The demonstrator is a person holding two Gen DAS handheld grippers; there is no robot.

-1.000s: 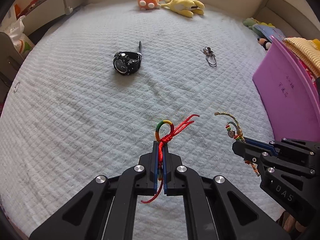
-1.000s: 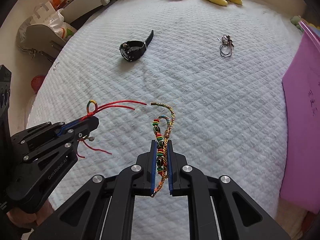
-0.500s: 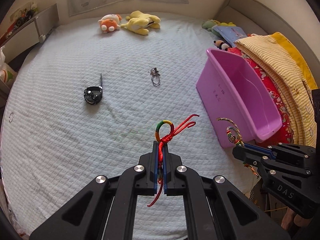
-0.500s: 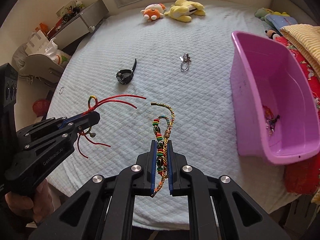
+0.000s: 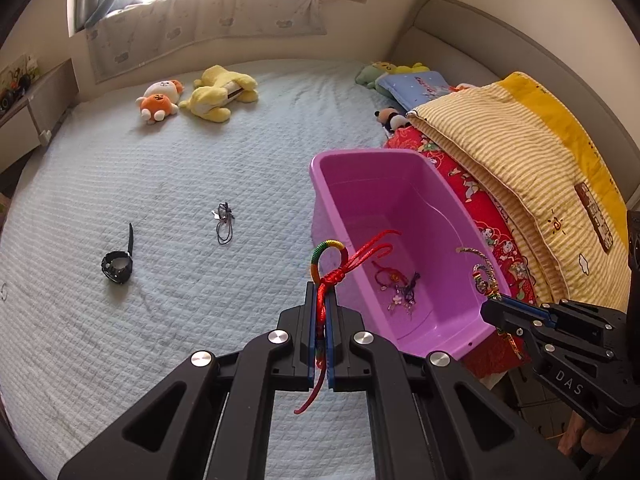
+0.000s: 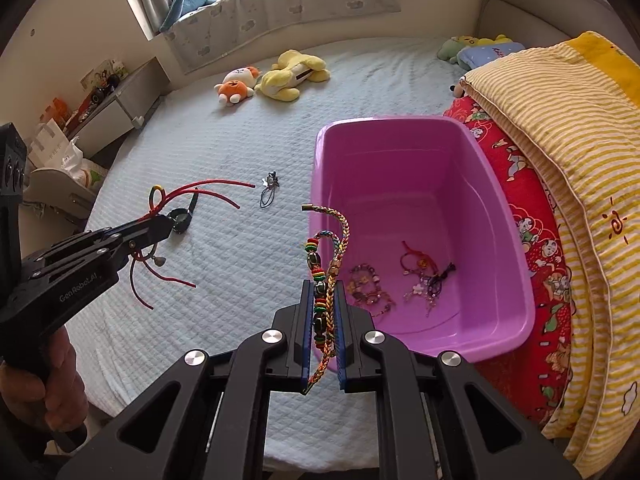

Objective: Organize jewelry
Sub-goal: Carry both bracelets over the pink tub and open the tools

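Note:
My left gripper (image 5: 320, 292) is shut on a red cord bracelet (image 5: 334, 270) with a rainbow loop, held in the air by the near left corner of the purple bin (image 5: 400, 156). My right gripper (image 6: 323, 288) is shut on a braided beaded bracelet (image 6: 332, 256), held just before the bin's near left wall (image 6: 320, 152). Several bracelets (image 6: 424, 280) lie on the bin floor. A black watch (image 5: 117, 266) and a dark cord pendant (image 5: 224, 222) lie on the bedspread. The left gripper also shows in the right wrist view (image 6: 160, 226), the right gripper in the left wrist view (image 5: 490, 308).
Folded red and yellow striped quilts (image 5: 520, 152) lie right of the bin. Plush toys (image 5: 196, 96) sit at the far side of the bed, more by the headboard (image 5: 392, 76). A bedside shelf (image 6: 112, 100) stands left.
Both grippers have risen and swung right with their bracelets still held. The purple bin has come into full view and now lies just ahead of both.

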